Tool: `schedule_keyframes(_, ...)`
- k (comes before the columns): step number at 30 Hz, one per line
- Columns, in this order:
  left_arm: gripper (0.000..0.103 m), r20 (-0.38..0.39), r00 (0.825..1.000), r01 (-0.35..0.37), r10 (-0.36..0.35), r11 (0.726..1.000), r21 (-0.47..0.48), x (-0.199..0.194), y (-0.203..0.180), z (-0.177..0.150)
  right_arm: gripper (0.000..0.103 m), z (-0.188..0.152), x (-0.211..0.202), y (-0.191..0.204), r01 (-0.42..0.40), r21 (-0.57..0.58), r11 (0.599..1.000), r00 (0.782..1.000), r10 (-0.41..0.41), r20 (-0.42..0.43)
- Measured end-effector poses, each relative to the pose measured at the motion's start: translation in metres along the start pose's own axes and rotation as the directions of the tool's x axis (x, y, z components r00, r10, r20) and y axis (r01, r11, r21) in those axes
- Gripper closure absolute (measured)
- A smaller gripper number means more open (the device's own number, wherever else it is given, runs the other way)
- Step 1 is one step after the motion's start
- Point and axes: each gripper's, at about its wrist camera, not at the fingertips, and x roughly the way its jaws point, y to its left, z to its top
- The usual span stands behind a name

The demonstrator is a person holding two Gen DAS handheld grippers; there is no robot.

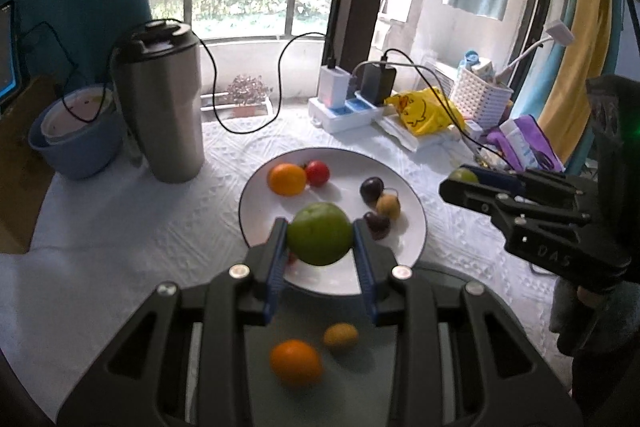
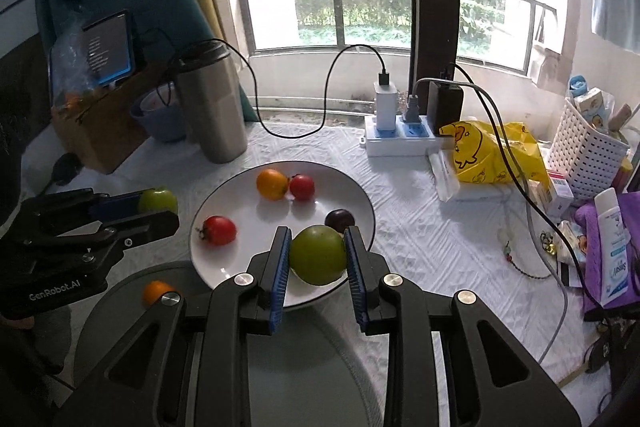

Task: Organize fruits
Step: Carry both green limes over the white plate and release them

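Note:
My left gripper (image 1: 319,223) is shut on a green round fruit (image 1: 320,239), held just above the near rim of a white plate (image 1: 344,179). On that plate lie an orange (image 1: 287,179), a red tomato (image 1: 318,173), two dark plums (image 1: 372,189) and a brown fruit (image 1: 388,206). In the right wrist view my right gripper (image 2: 317,231) is shut on a second green fruit (image 2: 318,259) over the white plate (image 2: 248,211), with another red tomato (image 2: 218,230) to its left. A grey round dish (image 1: 320,395) under the fingers holds an orange (image 1: 296,361) and a small yellow-brown fruit (image 1: 340,335).
A steel tumbler (image 1: 160,103) and a blue bowl (image 1: 76,143) stand at the back left. A power strip with chargers (image 1: 348,107), a yellow bag (image 1: 424,109), a white basket (image 1: 480,99) and purple clutter (image 2: 604,251) crowd the back right. Cables trail over the white cloth.

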Motion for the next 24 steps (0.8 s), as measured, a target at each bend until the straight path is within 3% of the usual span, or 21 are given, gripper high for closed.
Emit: schedule_keyframes(24,0.069,-0.082,0.997,-0.002,-0.004,0.997,-0.072,0.080,0.042,0.015,0.074,0.013,0.083,0.012,-0.070,-0.013,0.997,0.994,0.069,-0.081)
